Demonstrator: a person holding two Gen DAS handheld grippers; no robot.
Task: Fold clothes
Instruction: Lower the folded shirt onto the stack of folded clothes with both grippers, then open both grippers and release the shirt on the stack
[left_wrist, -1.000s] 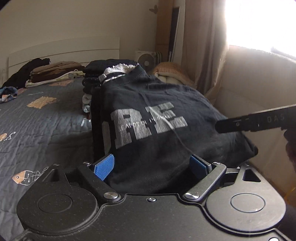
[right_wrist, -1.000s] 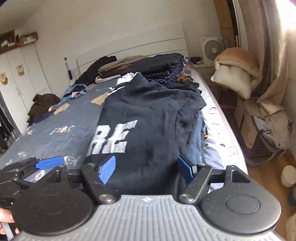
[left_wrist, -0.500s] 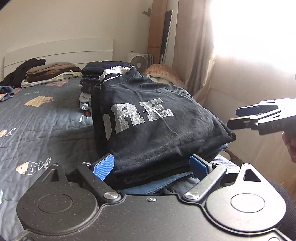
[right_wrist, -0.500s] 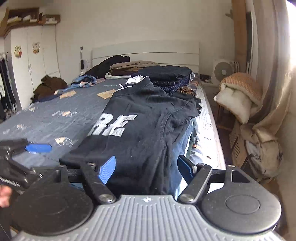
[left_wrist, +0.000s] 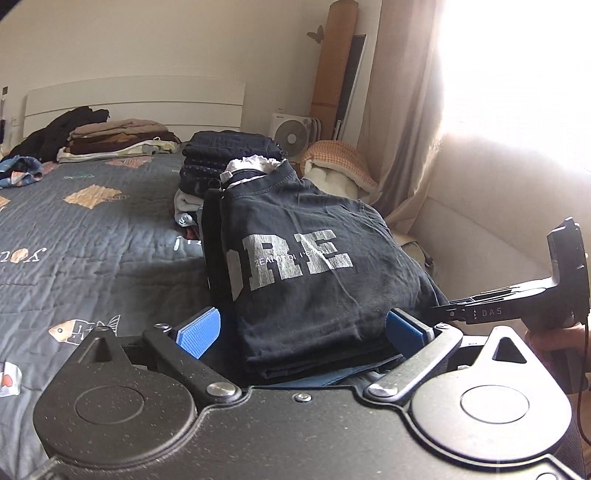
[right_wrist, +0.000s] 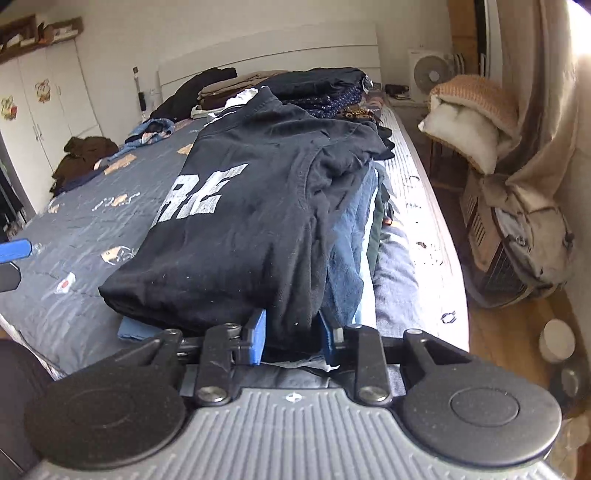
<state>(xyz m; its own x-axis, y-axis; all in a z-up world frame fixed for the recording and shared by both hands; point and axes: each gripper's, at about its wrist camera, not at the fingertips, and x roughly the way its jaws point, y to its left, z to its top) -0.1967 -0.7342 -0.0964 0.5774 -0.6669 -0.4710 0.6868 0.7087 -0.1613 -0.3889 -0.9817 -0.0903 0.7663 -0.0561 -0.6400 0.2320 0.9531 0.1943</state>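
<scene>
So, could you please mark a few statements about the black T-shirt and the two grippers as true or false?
1. The right gripper is closed on the near edge of the black T-shirt. True.
2. The left gripper is clamped shut on the shirt. False: its blue pads stand wide apart on either side of the shirt's near end.
3. The shirt lies spread flat, unfolded, on the bare bedspread. False: it is folded and sits on top of a stack of folded clothes.
4. Large pale letters show on the shirt's upper face. True.
5. More folded clothes lie by the headboard. True.
</scene>
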